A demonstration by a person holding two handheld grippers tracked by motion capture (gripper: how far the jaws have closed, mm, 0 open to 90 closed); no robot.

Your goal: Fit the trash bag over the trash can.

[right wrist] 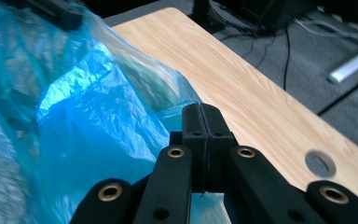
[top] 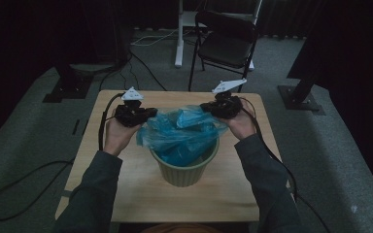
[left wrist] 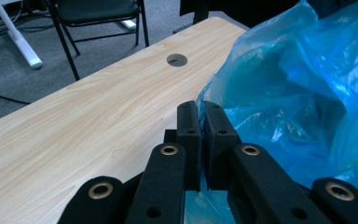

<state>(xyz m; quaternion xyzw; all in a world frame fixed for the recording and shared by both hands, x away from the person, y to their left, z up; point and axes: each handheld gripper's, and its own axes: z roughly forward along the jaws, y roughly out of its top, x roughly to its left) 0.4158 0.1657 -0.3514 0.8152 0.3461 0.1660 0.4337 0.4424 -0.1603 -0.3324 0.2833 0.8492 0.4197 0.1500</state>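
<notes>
A crinkled blue plastic bag (top: 179,133) lines a pale green bin (top: 184,172) standing mid-table. My left gripper (top: 148,116) sits at the bag's left rim; in the left gripper view its jaws (left wrist: 201,109) are pinched nearly together with a strip of the bag's film (left wrist: 298,84) caught between them. At the bag's right rim is my right gripper (top: 206,108). Its jaws (right wrist: 201,112) are pressed tight together on the bag's edge (right wrist: 88,121), with blue film showing just below the pads. The film is stretched between the two grippers above the bin.
The wooden table (top: 126,184) has a round cable hole (left wrist: 176,59) near its far edge. A black folding chair (top: 226,41) and a white desk leg (top: 179,34) stand behind the table. Cables (top: 9,194) trail across the grey carpet at left.
</notes>
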